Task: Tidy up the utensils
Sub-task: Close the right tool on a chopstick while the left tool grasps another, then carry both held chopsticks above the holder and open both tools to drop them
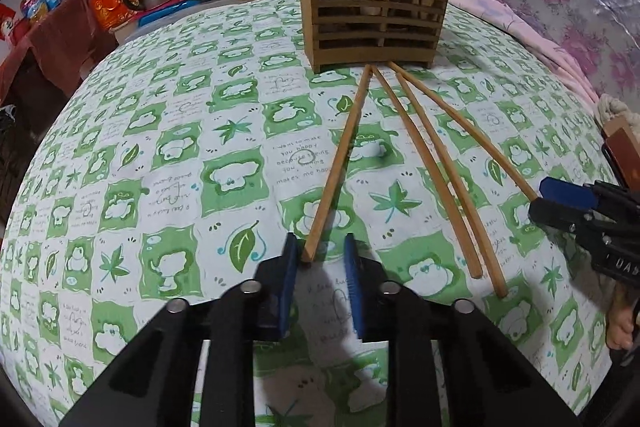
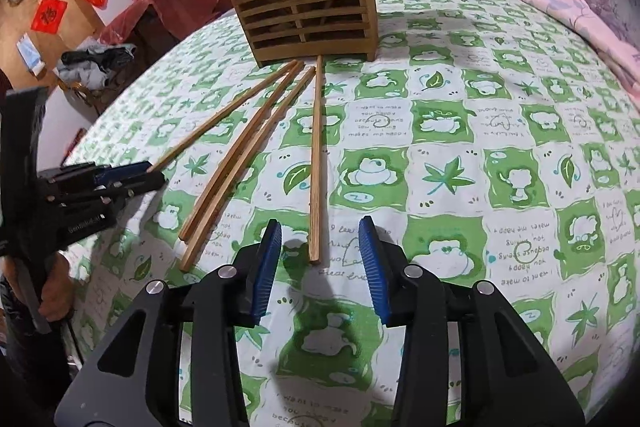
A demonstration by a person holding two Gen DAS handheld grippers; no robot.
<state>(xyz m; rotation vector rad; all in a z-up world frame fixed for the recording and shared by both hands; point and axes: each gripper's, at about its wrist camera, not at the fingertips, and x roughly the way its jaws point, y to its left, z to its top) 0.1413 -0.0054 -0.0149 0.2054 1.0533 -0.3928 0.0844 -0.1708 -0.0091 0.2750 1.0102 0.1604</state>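
I see four chopsticks (image 1: pixel 420 163) fanned on the surface (image 1: pixel 168 147) before the wooden holder (image 1: pixel 372 19). My left claw (image 1: pixel 322 255) and right claw (image 2: pixel 320 239) each gape around one stick's near end.

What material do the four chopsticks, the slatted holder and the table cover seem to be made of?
Chopsticks: probably wood or bamboo, matte tan, with faint lengthwise grain.
Holder: apparently wood or bamboo, darker brown, cut slats with visible edges.
Table cover: seems printed cloth, matte; green-and-white pattern, slight wrinkles.
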